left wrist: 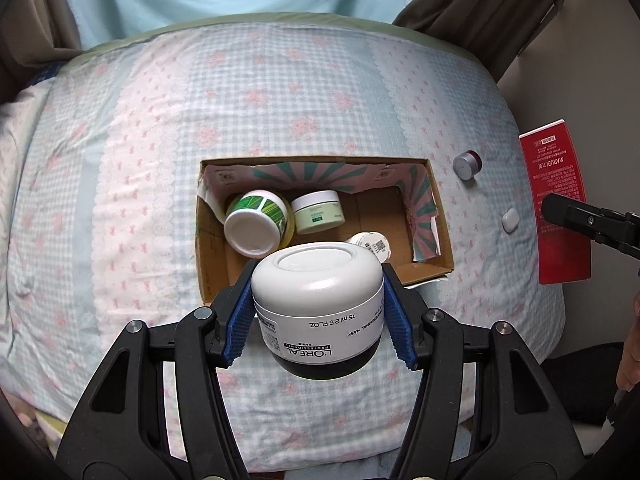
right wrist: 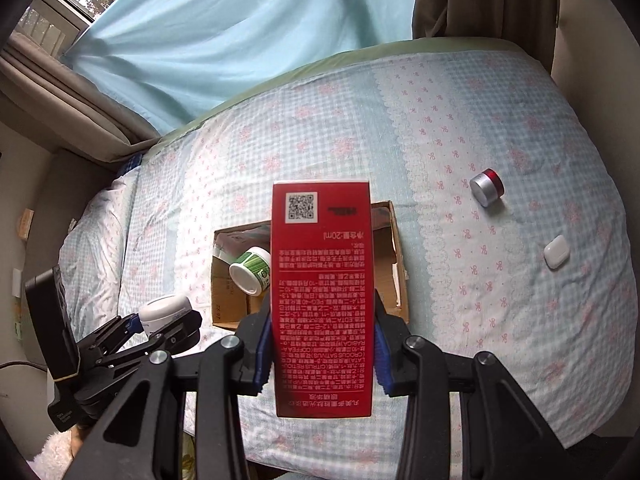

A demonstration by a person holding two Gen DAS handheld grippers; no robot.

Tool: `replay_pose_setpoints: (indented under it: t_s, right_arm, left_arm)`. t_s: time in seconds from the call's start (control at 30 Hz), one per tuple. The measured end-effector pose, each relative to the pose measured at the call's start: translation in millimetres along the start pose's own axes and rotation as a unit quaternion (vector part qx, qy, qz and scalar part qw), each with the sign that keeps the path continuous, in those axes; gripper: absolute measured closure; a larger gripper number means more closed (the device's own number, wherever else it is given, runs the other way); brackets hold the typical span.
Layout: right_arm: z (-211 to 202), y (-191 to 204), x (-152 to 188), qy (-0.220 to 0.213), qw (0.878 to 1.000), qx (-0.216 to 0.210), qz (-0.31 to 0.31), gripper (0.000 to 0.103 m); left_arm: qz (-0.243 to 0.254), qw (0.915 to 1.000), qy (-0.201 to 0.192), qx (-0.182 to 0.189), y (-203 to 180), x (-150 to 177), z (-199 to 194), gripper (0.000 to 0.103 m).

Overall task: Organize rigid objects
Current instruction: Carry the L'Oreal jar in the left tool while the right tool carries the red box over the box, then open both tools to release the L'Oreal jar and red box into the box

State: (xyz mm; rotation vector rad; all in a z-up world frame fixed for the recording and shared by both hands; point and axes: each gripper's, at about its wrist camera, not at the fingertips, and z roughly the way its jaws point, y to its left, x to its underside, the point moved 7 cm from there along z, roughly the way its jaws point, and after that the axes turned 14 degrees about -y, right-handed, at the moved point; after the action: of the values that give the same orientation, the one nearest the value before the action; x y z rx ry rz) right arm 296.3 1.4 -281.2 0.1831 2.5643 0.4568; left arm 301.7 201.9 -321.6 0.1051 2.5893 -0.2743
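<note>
The round, smooth white plastic jar [left wrist: 320, 304] sits clamped between the ribbed blue pads of the left gripper [left wrist: 320, 312], above the near edge of an open brown cardboard box [left wrist: 442, 240] holding three jars. The right gripper [right wrist: 322, 344] pinches a flat red carton [right wrist: 322, 300]. A silver-and-red cylinder [right wrist: 487, 189] and white earbud case [right wrist: 557, 252] lie on the checked quilt [right wrist: 480, 320].

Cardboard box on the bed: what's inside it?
The cardboard box holds a green-labelled jar, a pale green jar and a white barcoded container, partly hidden behind the gripped L'Oreal jar.
</note>
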Motion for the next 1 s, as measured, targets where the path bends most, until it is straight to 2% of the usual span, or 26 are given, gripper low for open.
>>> replay_pose_setpoints:
  t_s: [0.3,0.53,0.63,0.7,0.8,0.9,1.0]
  right_arm:
    - [78,3,16,0.065,0.997,0.012,-0.035,0.066]
    - [136,-19,34,0.127,0.991,0.028,-0.03,0.066]
    - [155,-28,39,0.14,0.989,0.032,-0.027,0.066]
    - [167,-30,40,0.132,0.99,0.029,-0.039,0.066]
    - [180,-34,47,0.133,0.989,0.029,-0.054,0.066]
    - [185,-39,51,0.138,0.989,0.022,-0.038,0.066]
    - [186,-40,54,0.14,0.989,0.023,-0.045,0.066]
  left_arm:
    - [0.015,0.9964,0.082,0.015,7,27,70,0.049]
    - [0.074,0.9878,0.136,0.01,-12,34,126,0.049]
    - [0.109,0.9811,0.16,-0.004,-17,39,146,0.049]
    - [0.15,0.9719,0.181,-0.017,-22,44,157,0.049]
    - [0.217,0.9572,0.19,-0.027,-31,51,169,0.049]
    - [0.225,0.9532,0.2,-0.023,-32,55,174,0.049]
    - [0.238,0.9492,0.202,-0.035,-29,56,177,0.049]
